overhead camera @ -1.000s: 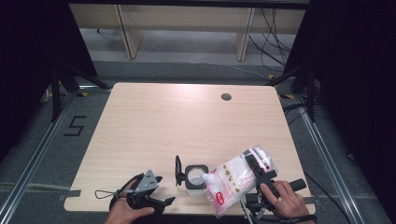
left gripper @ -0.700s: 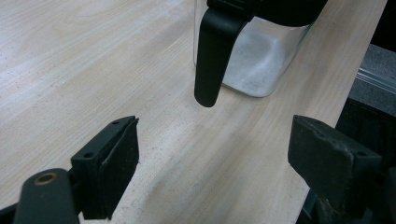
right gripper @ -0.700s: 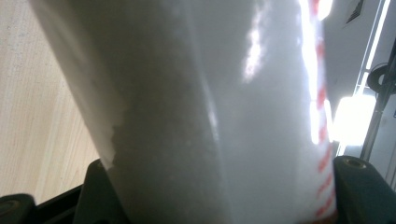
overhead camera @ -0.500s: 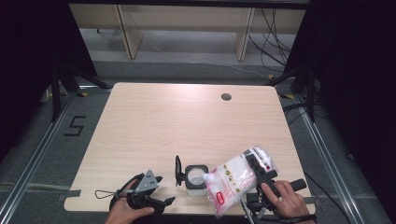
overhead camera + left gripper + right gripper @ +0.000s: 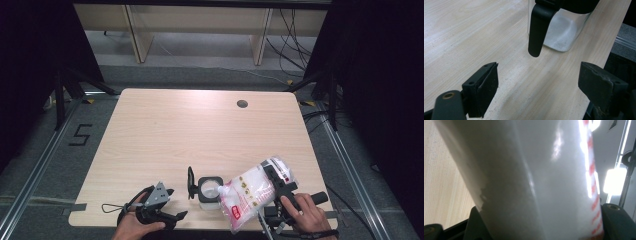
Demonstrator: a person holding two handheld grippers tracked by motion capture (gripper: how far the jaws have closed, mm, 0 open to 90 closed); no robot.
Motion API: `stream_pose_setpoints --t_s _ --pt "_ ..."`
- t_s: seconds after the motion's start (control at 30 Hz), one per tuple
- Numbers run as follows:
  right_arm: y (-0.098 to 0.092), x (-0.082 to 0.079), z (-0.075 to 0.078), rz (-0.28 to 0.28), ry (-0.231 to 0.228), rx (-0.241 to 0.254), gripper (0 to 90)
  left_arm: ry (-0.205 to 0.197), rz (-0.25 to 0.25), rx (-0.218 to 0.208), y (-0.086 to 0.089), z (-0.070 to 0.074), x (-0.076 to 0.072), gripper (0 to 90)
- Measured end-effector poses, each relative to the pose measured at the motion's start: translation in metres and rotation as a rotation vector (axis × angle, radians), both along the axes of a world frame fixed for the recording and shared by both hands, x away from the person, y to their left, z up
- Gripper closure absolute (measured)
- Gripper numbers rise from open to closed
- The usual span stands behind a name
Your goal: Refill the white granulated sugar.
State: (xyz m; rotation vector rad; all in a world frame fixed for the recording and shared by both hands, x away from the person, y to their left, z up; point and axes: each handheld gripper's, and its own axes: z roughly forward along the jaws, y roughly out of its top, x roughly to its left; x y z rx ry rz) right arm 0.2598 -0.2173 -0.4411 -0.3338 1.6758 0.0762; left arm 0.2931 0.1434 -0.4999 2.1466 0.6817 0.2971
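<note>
Right gripper (image 5: 276,182) clamped on a bag (image 5: 249,192) of white powder, clear plastic with red print; in the right gripper view the bag (image 5: 536,180) sits between both jaws, pressed on each side, red-striped edge toward the right jaw. Bag is tilted, its lower end pointing down-left over the mouth of a jar (image 5: 209,189), upper end up by the gripper near the table's (image 5: 200,130) front right corner. Jar stands upright near the front edge, about mid-width, square glass body with a black rim, white powder already in the bottom; its black lid (image 5: 190,180) hangs open on the left side, standing roughly upright. Cannot tell if the bag touches the jar rim. Right hand (image 5: 307,215) grips the tool's handle at the front right edge. Left gripper (image 5: 170,212) rests at the front edge, left of the jar, jaws spread wide with nothing between them; in the left gripper view both pads are well apart over bare wood, jar (image 5: 564,30) ahead and apart from them, lid (image 5: 540,27) hanging down in front of the glass. Left hand (image 5: 132,225) holds that tool from below the front edge. Cable hole (image 5: 242,104) near the back right corner.
</note>
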Motion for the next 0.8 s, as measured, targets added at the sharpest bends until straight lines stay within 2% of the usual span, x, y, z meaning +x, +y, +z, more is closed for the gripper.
stream_pose_setpoints --t_s 0.03,0.07,0.17,0.2,0.27,0.3,0.4,0.43,0.47,0.5,0.6,0.8 --pt "-0.0003 -0.0007 -0.0005 -0.01 0.004 0.008 40.8 0.004 0.013 -0.022 -0.0014 -0.0007 -0.0007 16.1" --pt "-0.0002 -0.0006 -0.0004 -0.007 0.003 0.007 40.8 0.003 0.012 -0.02 -0.0012 -0.0006 -0.0006 16.1" --pt "0.0016 0.001 0.0041 0.031 -0.023 -0.046 40.8 0.0 0.01 -0.01 -0.0006 -0.0002 -0.0002 16.1" --pt "0.0018 0.0008 0.0044 0.029 -0.023 -0.049 40.8 0.0 0.011 -0.011 -0.0006 -0.0002 -0.0003 16.1" --pt "0.002 0.0009 0.0041 0.031 -0.023 -0.049 40.8 0.009 0.018 -0.018 -0.001 -0.0004 -0.001 16.1" --pt "0.002 0.0017 0.0027 0.042 -0.027 -0.038 40.9 0.0 0.01 -0.01 -0.0005 -0.0001 -0.0002 16.1" --pt "0.0024 0.0007 0.0035 0.025 -0.018 -0.051 40.8 0.0 0.01 -0.011 -0.0006 -0.0002 -0.0003 16.1" --pt "0.0021 0.0013 0.0032 0.032 -0.02 -0.046 40.9 0.018 0.027 -0.022 -0.0013 -0.0006 -0.0016 16.1" --pt "-0.0001 0.0002 -0.0006 0.0 0.0 0.008 40.9 0.017 0.027 -0.021 -0.0013 -0.0006 -0.0015 16.1" --pt "-0.0002 0.0015 -0.0007 0.022 -0.011 0.009 40.9 0.004 0.015 -0.014 -0.0007 -0.0003 -0.0007 16.1" --pt "0.0 0.003 0.0019 0.057 -0.035 -0.011 40.9 0.017 0.027 -0.021 -0.0013 -0.0006 -0.0016 16.1" --pt "0.0004 0.0016 0.0035 0.031 -0.013 -0.023 40.9 0.017 0.027 -0.022 -0.0013 -0.0006 -0.0015 16.1"
